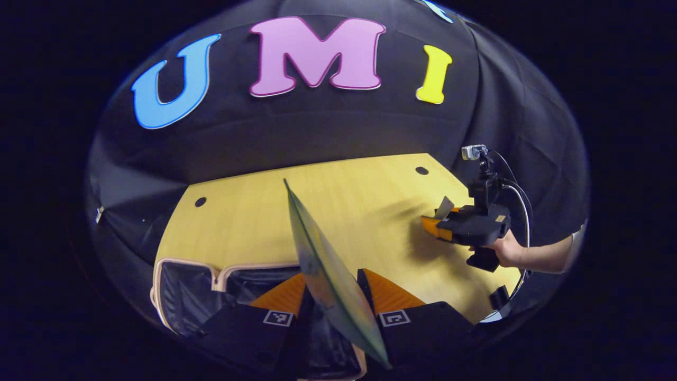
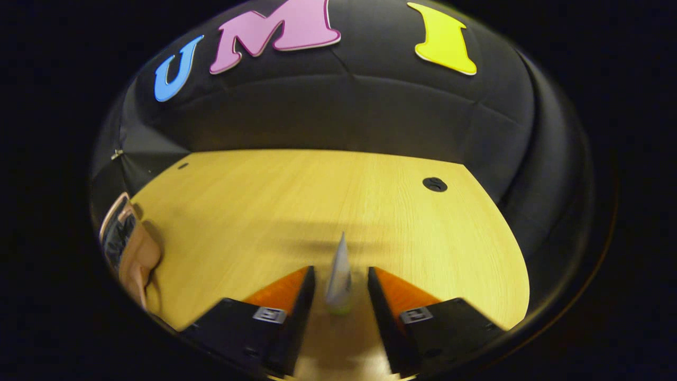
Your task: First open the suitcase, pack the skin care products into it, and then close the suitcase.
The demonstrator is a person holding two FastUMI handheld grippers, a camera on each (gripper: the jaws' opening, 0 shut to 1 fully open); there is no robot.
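Left gripper [image 1: 334, 296]: clenched on a flat sachet [image 1: 328, 264] — above the open suitcase [image 1: 180, 296].
Right gripper [image 2: 341, 296]: fingers apart — a tube [image 2: 339, 275] stands between them, right of the suitcase.

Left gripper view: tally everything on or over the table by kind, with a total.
Skin care packets: 2, a large flat packet between the left gripper fingers and a small tube at the right gripper
Suitcases: 1, the open suitcase
Grippers: 2
Total: 5
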